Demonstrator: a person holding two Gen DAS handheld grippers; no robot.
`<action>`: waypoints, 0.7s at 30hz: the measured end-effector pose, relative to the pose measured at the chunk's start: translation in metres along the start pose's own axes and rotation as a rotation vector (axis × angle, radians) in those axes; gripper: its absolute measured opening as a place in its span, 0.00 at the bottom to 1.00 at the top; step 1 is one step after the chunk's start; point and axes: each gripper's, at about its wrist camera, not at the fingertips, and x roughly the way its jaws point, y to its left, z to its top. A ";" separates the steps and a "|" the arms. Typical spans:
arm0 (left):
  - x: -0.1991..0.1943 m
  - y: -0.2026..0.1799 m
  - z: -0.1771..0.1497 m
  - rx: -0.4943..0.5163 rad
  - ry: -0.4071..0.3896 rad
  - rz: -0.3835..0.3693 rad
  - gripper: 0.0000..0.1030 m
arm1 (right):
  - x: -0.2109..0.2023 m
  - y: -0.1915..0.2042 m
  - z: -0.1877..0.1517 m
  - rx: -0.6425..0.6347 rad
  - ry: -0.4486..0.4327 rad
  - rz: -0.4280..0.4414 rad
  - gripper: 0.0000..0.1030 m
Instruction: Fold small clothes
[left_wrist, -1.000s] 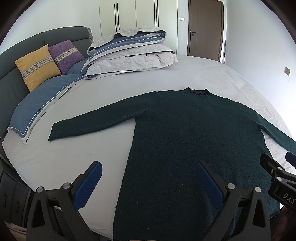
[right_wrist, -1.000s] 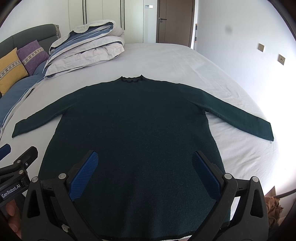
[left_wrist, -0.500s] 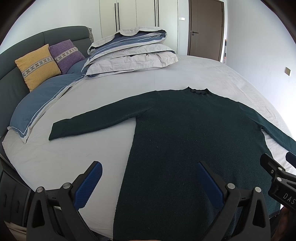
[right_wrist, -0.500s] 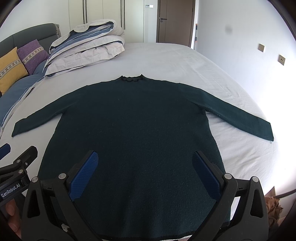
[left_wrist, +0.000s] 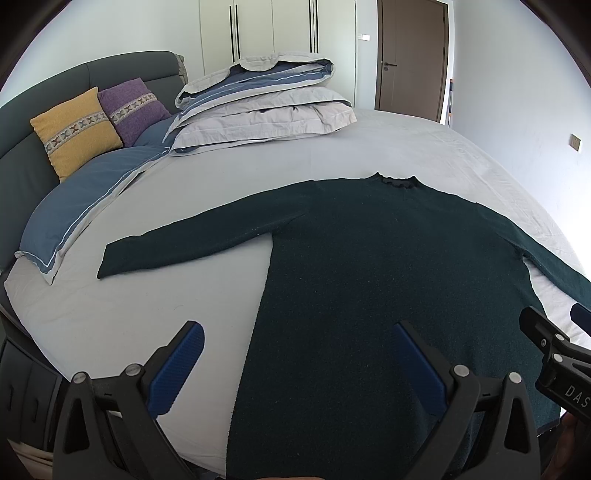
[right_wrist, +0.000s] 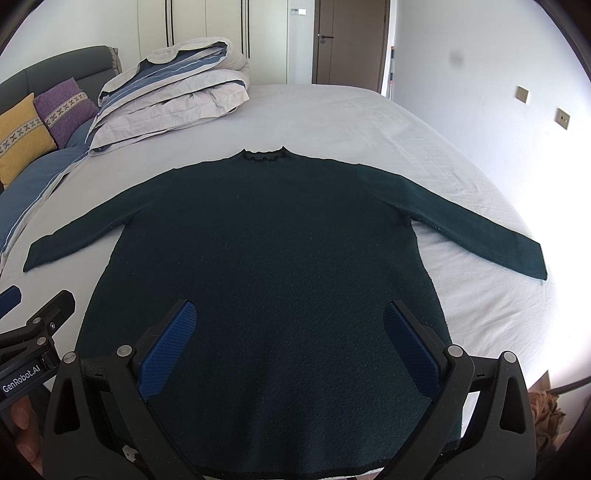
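Observation:
A dark green long-sleeved sweater lies flat on the white bed sheet, collar away from me and both sleeves spread out. My left gripper is open and empty above the sweater's left hem edge. My right gripper is open and empty above the sweater's lower middle. Each gripper shows at the edge of the other's view: the right gripper and the left gripper.
A folded grey and blue duvet is stacked at the far left of the bed. A yellow cushion and a purple cushion lean on the grey headboard. A blue pillow lies left. A door is behind.

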 end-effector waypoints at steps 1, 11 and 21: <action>0.000 0.000 0.000 0.000 0.000 0.000 1.00 | 0.000 0.000 0.000 0.000 0.001 0.000 1.00; 0.000 0.001 0.000 -0.001 -0.001 0.002 1.00 | 0.000 0.000 -0.001 0.001 0.001 0.000 1.00; 0.004 -0.007 -0.005 0.046 -0.032 0.040 1.00 | 0.012 -0.024 -0.002 0.054 0.004 0.030 1.00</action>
